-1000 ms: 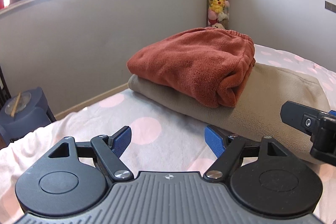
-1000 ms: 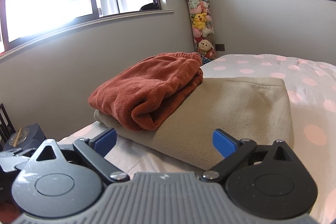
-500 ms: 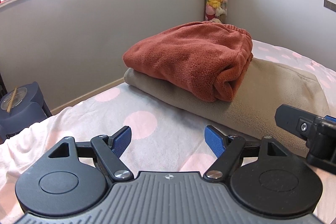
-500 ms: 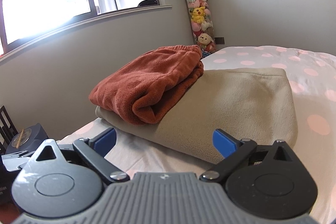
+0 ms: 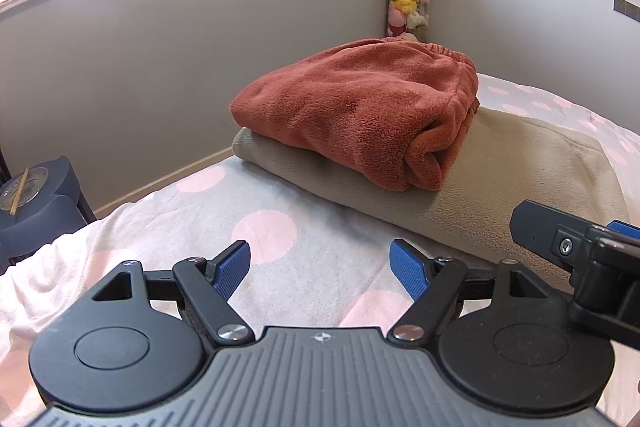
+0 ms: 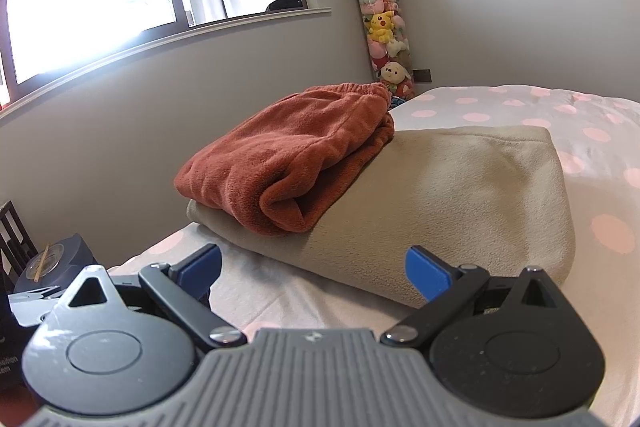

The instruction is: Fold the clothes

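A folded rust-red fleece garment [image 5: 360, 115] lies on top of a folded beige garment [image 5: 512, 183] on the bed; both also show in the right wrist view, the red garment [image 6: 288, 163] resting on the beige one [image 6: 452, 199]. My left gripper [image 5: 320, 269] is open and empty, low over the bedsheet, short of the stack. My right gripper [image 6: 314, 267] is open and empty, just in front of the beige garment's near edge. The right gripper's body [image 5: 580, 259] shows at the right edge of the left wrist view.
The bed has a white sheet with pink dots [image 5: 264, 231]. A grey wall and a window run behind it. A tall clear tube of plush toys [image 6: 380, 23] stands in the corner. A dark blue stool [image 5: 36, 195] with a dish stands left of the bed.
Both grippers have drawn back and risen slightly from the stack, which now sits a little lower in each view. Both stay open and empty. The clothes have not moved.
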Motion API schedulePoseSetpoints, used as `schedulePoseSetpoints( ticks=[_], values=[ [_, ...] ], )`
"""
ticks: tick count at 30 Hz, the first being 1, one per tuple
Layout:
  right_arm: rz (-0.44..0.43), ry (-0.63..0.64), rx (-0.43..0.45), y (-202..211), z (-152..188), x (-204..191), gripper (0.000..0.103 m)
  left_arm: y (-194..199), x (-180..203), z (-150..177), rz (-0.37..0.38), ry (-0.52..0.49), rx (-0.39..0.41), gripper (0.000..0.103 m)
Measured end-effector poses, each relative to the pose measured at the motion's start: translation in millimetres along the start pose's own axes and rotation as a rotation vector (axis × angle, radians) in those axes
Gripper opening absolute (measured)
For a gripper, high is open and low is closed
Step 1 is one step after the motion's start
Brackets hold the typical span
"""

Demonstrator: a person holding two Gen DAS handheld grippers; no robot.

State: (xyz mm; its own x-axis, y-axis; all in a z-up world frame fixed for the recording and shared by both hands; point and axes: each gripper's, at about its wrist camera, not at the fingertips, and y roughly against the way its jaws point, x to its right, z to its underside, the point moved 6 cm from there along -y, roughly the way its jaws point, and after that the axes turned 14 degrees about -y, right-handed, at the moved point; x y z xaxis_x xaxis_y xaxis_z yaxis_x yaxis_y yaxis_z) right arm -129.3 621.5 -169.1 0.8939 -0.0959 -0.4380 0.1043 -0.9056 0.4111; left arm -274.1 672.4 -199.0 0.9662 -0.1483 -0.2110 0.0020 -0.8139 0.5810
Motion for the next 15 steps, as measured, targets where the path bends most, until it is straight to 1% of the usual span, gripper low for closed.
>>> schedulePoseSetpoints(
  ticks=[15],
  values=[
    [-0.01,-0.03,0.001,-1.8,2.5,-1.9,0.099,0.8,-5.0,0.1,-0.009,0.0,0.002,0.076]
  ],
)
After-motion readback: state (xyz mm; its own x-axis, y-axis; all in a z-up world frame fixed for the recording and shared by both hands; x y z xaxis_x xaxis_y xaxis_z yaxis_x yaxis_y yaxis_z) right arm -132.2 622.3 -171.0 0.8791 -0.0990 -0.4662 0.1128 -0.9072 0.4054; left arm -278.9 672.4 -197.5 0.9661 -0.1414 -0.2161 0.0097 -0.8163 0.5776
